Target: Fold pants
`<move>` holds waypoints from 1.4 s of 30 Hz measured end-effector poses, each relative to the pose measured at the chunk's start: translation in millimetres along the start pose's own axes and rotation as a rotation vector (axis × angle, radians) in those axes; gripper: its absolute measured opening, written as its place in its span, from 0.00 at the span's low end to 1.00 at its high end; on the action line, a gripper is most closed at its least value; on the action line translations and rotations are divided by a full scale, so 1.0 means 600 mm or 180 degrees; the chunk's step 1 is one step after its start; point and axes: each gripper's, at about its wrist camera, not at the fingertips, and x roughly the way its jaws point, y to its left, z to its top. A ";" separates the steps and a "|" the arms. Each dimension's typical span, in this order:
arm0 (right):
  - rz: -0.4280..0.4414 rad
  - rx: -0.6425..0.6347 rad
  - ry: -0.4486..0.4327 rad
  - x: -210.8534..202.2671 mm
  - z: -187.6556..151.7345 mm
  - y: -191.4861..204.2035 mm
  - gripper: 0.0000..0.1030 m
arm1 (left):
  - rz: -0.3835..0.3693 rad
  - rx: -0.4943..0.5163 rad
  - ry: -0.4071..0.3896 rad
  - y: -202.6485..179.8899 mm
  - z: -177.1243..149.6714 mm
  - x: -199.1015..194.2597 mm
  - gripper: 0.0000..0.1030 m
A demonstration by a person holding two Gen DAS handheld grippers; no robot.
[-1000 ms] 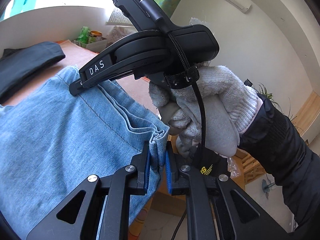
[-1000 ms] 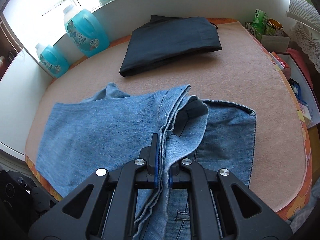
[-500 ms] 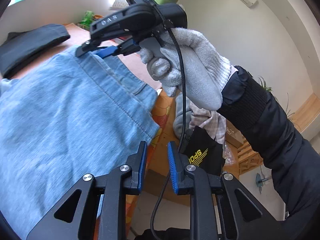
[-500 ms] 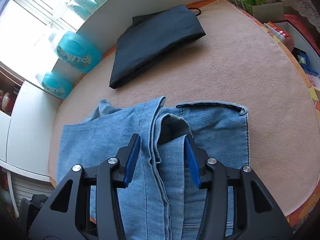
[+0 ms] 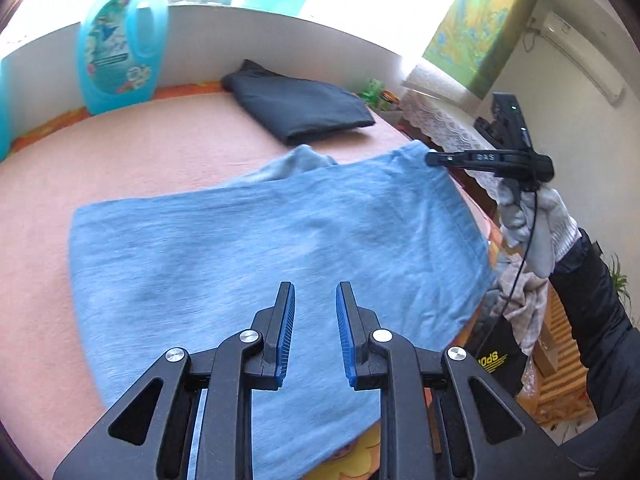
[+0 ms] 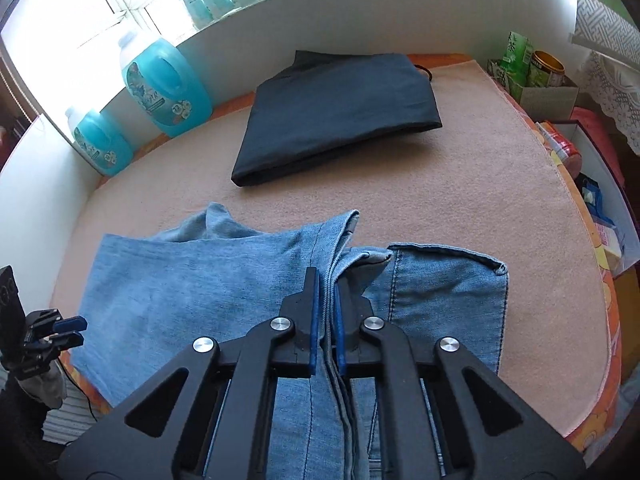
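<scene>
Two hand-held grippers work the jeans [image 6: 200, 280], which lie spread on the tabletop [image 6: 480, 184] with one layer folded over another. Left hand-held gripper [image 5: 316, 320]: its blue pads stand a little apart with nothing between them, hovering above the denim [image 5: 260, 240] beneath and ahead of it. In the right wrist view it sits off the near left edge of the cloth [image 6: 68, 330]. Right hand-held gripper [image 6: 325, 304]: its jaws have just been closing and are now clamped on the bunched seam edges of the folded layer; in the left wrist view it pinches the far right corner of the denim [image 5: 434, 158], held by a gloved hand [image 5: 536, 220].

Beyond both, a folded dark garment [image 6: 336, 112] lies well apart, with blue bottles [image 6: 168, 84] along the far left.

Likely risks: only one corner is gripped, so pulling the fold across could drag the layer askew and wrinkle it. The pinch sits on several stacked edges; a thin bite might let one slip free. The near edge hangs over the tabletop, so a tug could slide the jeans off.
</scene>
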 end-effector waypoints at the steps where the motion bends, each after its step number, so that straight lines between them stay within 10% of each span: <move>1: -0.0100 -0.0119 -0.0085 -0.008 0.001 0.009 0.06 | 0.0110 -0.0042 -0.0048 0.016 -0.006 -0.007 0.19; 9: -0.0947 -0.0493 0.0236 0.049 -0.014 0.013 0.12 | 0.0583 -0.0488 -0.0167 0.097 -0.060 -0.065 0.40; 14: -0.0897 -0.0387 -0.0064 0.007 0.001 0.035 0.19 | 0.0621 -0.0716 -0.0114 0.129 -0.099 -0.077 0.40; 28: 0.0312 -0.0909 -0.0083 -0.001 0.002 0.340 0.46 | 0.0607 -0.0646 -0.0043 0.140 -0.154 -0.067 0.40; 42: 0.0941 -0.1143 0.0860 0.246 0.003 0.615 0.46 | 0.0467 -0.0574 -0.0219 0.134 -0.180 -0.080 0.40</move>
